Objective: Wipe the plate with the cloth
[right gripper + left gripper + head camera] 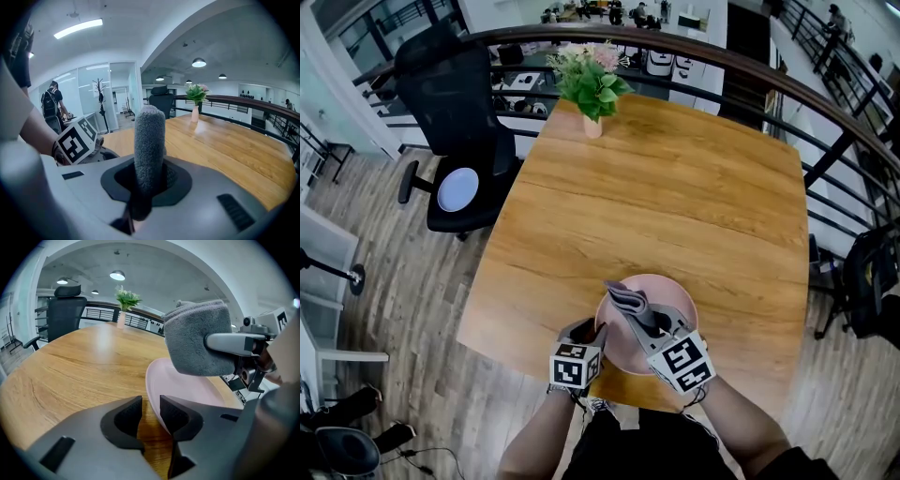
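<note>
A pink plate (673,294) lies on the wooden table (675,187) close to its near edge. My right gripper (649,324) is shut on a folded grey cloth (626,298) and holds it upright just above the plate's left half. In the right gripper view the cloth (150,136) stands up from between the jaws (150,177). My left gripper (592,334) is at the plate's left rim. In the left gripper view its jaws (150,416) stand a little apart, bare wood shows in the gap, and the plate (187,390) rim runs beside the right pad (174,416). The cloth (197,341) hangs above the plate there.
A potted plant in a pink vase (592,86) stands at the table's far edge. A black office chair (455,103) with a white disc (457,188) on its seat is at the far left. A curved railing (750,70) runs behind. A person (49,105) stands far off.
</note>
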